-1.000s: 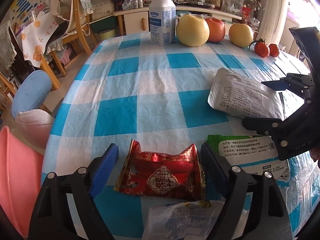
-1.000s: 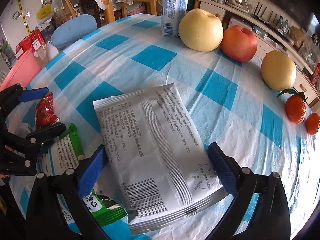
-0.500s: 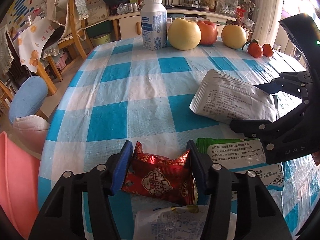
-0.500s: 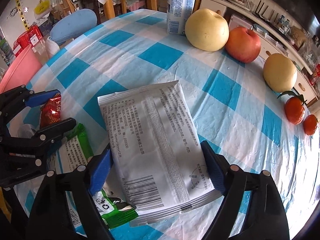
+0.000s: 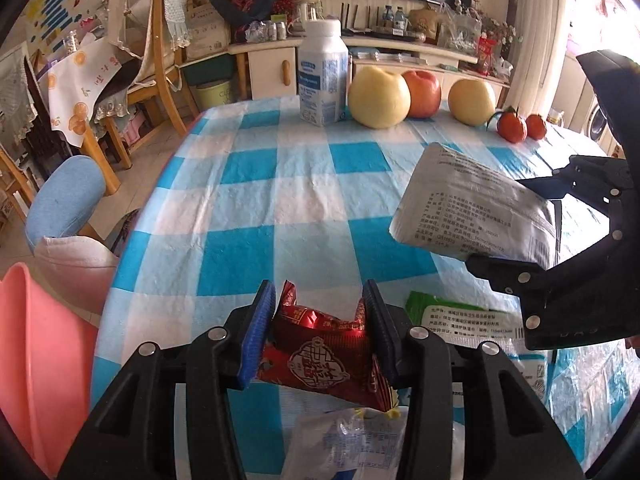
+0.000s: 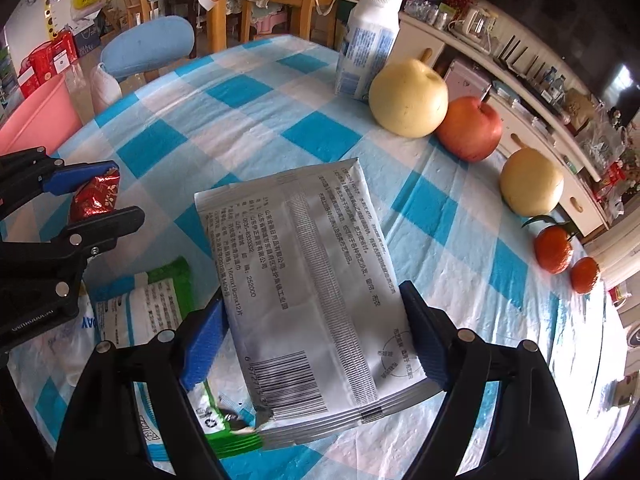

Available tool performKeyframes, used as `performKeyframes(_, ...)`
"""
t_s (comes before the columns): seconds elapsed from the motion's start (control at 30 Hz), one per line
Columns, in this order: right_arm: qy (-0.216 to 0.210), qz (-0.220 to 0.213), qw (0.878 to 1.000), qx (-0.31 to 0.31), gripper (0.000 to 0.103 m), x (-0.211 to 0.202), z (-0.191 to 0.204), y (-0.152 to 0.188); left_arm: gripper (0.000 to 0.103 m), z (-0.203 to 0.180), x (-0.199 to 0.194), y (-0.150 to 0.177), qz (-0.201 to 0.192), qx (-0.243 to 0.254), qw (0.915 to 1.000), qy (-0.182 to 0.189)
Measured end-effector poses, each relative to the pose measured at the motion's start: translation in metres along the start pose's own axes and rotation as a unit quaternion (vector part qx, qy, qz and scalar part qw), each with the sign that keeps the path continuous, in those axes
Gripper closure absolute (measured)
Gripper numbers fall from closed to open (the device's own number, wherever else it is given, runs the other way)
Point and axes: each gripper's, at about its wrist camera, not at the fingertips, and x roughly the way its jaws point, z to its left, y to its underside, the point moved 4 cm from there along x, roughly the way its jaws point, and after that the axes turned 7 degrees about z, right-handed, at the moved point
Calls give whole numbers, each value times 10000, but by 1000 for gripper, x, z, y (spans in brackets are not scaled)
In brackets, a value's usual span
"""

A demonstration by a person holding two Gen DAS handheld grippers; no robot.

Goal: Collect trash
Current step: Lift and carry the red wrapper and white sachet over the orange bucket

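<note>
The left gripper (image 5: pixel 320 330) had its jaws pinching the red snack wrapper (image 5: pixel 324 356), crumpled between the blue pads just above the checked worktop (image 5: pixel 256 216). The right gripper (image 6: pixel 316 344) had its jaws pressed against both edges of the white pouch (image 6: pixel 312 280), holding it tilted. A green-edged packet (image 6: pixel 148 308) lay flat on the worktop beside those jaws, between the two grippers.
</note>
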Motion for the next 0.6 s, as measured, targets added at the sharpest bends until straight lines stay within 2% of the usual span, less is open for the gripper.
performKeyframes(0.33,134,-526,9985,106,21,-42,8,-13,56,20,-36,-9,-545,-230,9982,-134)
performKeyframes(0.6,36,-707,9974,152,21,-60,24,-16,57,43,-56,-9,-831,-475,9948,-362)
